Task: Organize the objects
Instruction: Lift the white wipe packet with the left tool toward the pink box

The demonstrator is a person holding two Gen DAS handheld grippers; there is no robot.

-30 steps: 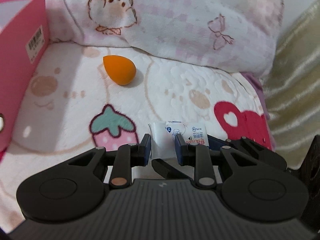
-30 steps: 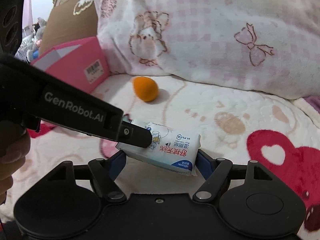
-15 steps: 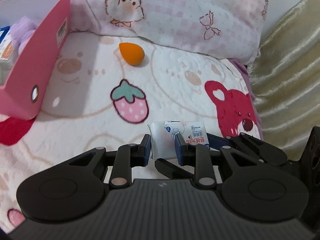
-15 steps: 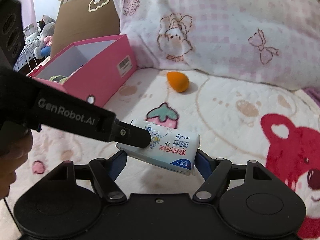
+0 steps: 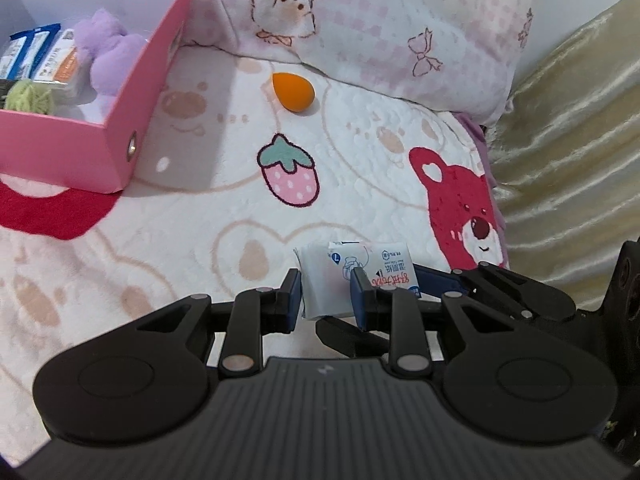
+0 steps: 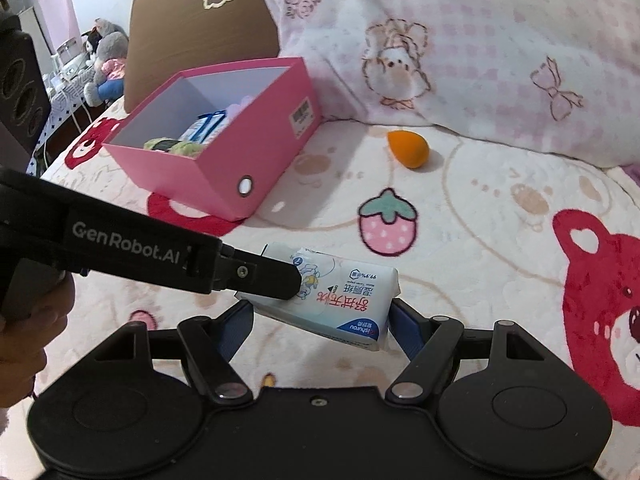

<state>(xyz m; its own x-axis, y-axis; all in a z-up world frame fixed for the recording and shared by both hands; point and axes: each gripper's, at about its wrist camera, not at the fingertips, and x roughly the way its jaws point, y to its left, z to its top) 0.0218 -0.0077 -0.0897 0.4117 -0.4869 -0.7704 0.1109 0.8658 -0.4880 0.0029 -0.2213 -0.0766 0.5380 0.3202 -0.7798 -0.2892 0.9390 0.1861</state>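
A white wet-wipe pack (image 6: 344, 304) hangs above the bed, held from two sides. My left gripper (image 5: 326, 292) is shut on the pack's (image 5: 368, 264) left end and enters the right wrist view as a black arm (image 6: 280, 282). My right gripper (image 6: 320, 324) is closed across the pack's length, a blue pad at each end; one of its fingers (image 5: 434, 280) shows in the left wrist view. An open pink box (image 6: 224, 168) stands to the left and further away (image 5: 132, 92), holding a purple plush (image 5: 108, 48), a green yarn ball and packets. An orange sponge (image 5: 294, 91) lies by the pillow (image 6: 409, 148).
A pink-checked pillow (image 5: 380, 20) runs along the back of the cartoon-print blanket (image 5: 240, 208). Gold fabric (image 5: 568, 140) rises on the right. A brown cardboard box (image 6: 200, 32) stands behind the pink box. A hand (image 6: 24, 344) holds the left gripper.
Both grippers have risen and pulled back with the pack still held between them. The pink box's open top has come into view and the sponge looks farther off.
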